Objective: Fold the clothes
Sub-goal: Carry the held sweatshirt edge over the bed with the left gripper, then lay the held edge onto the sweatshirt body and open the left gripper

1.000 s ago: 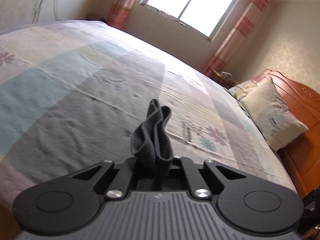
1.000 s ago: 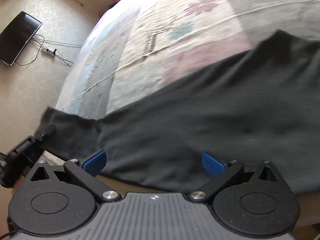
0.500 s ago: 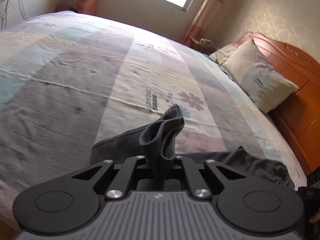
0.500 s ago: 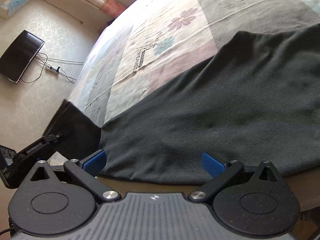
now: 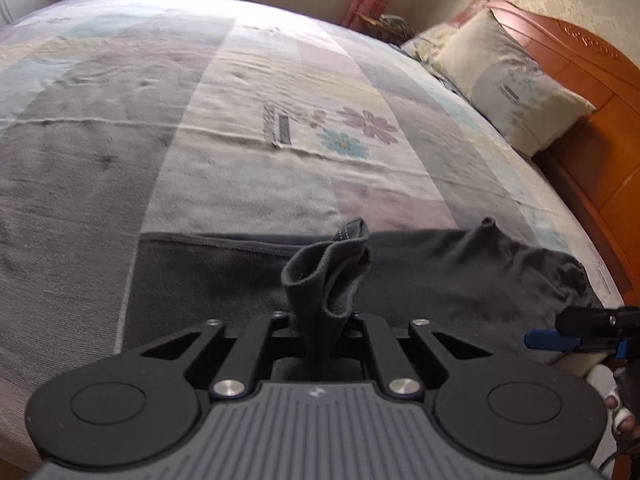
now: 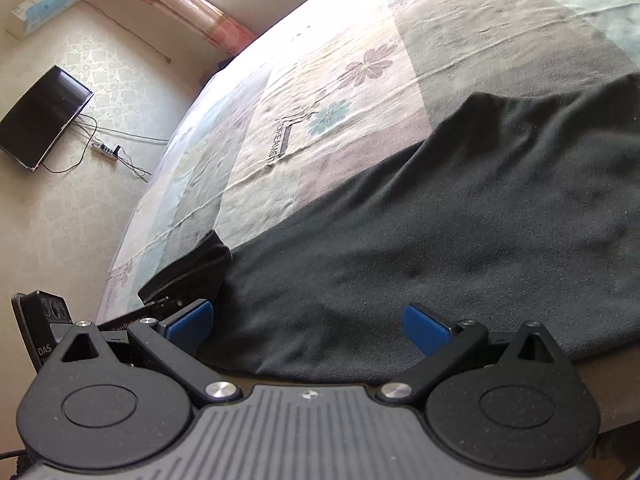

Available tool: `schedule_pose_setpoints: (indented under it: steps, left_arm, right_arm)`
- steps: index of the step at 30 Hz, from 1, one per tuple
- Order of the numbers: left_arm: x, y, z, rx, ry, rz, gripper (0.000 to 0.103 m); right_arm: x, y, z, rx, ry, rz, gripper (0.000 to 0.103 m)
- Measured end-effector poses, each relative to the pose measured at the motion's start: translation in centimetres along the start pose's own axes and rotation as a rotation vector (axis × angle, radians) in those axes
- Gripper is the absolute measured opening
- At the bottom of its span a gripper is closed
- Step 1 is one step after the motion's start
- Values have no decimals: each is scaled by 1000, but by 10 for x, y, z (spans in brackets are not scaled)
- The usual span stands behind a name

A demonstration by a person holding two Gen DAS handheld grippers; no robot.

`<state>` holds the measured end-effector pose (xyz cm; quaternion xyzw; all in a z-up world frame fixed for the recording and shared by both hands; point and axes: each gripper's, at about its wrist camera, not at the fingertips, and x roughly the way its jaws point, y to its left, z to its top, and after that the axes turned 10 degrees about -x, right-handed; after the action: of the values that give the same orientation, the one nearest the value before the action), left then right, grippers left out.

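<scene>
Clamped together, the left gripper [image 5: 322,320] pinches a bunched edge of the dark grey garment [image 5: 440,276], and a puckered fold of cloth stands up between its jaws. Its partner, the right gripper [image 6: 308,322], hovers with its blue pads [image 6: 426,326] spread wide, nothing between them, just above the near edge of the same garment [image 6: 400,220].

That garment lies spread across the near side of the bed [image 5: 240,120], its long edge running roughly along the mattress border, with one end lumped up toward the headboard side. In the right wrist view its left end rises off the sheet toward the left gripper [image 6: 176,304].

Under it, the bedsheet [image 6: 340,80] shows pale patchwork blocks with printed flowers. A pillow [image 5: 508,80] leans against the orange wooden headboard [image 5: 592,92]. Farther off, a dark television [image 6: 44,116] hangs on the patterned wall with cables trailing beside it, and a pink-striped curtain [image 6: 200,12] hangs by the window.
</scene>
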<state>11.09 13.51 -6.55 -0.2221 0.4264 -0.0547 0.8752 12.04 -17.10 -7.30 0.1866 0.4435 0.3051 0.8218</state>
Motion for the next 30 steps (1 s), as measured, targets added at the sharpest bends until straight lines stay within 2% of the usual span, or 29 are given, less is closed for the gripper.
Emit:
schedule_pose_setpoints:
  steps: [1,3,6,8,10,11,14,17,22,25,28,30]
  left_arm:
    - [1,-1,-1,6,15,-12,21]
    - [0,-5,-2,15,23,-29,28]
    - [-10,-13,1,33,16,-67,31]
    - [-25,-19,5,46,-8,-130,38]
    - [-39,-20,12,61,-45,-173,54]
    - [-42,-19,15,70,-58,-170,55]
    - [-40,-8,21,99,-72,-77,56]
    - [-18,9,16,151,-38,24,55]
    - [14,36,9,161,-36,82,55]
    - [8,34,14,147,-32,82,56]
    - [-6,35,21,126,-72,4,60]
    - [-4,45,28,77,-53,-22,63]
  right_arm:
    - [1,0,0,2,3,1,103]
    - [2,0,0,2,10,-1,103]
    - [3,1,0,-14,7,-12,103]
    - [3,3,0,-25,4,-19,103]
    - [3,4,1,-37,1,-26,103]
    - [3,5,1,-43,-1,-30,103]
    - [6,8,1,-74,2,-41,103]
    - [9,12,-1,-102,16,-42,103]
    - [13,18,-2,-140,32,-52,103]
    - [16,27,0,-179,33,-27,103]
    - [19,44,5,-247,26,43,103]
    - [28,62,11,-326,22,87,103]
